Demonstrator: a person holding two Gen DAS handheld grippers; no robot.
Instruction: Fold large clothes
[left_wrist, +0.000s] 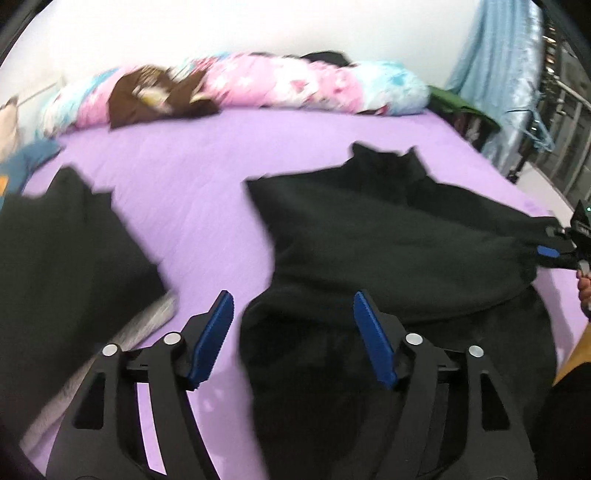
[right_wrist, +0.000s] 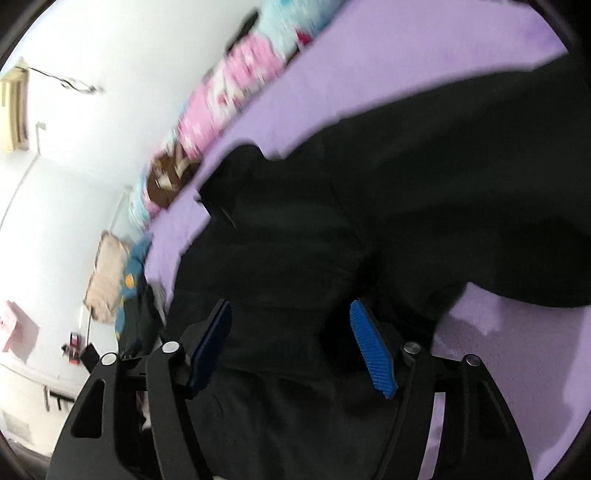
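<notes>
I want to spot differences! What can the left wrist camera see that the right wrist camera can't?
Only the left wrist view shows the blue curtain and a second black garment lying apart. Only the right wrist view shows the pink thing on the wall. Both show the black top on the purple bed sheet, the pink blanket, and open grippers.

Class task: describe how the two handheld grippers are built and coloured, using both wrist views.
The left gripper and right gripper look alike: black plastic frames with cut-out slots, round silver pivot pins, and two fingers each faced with ribbed blue pads. No cables show on either. A hand shows only as a sliver at the left view's edge.
</notes>
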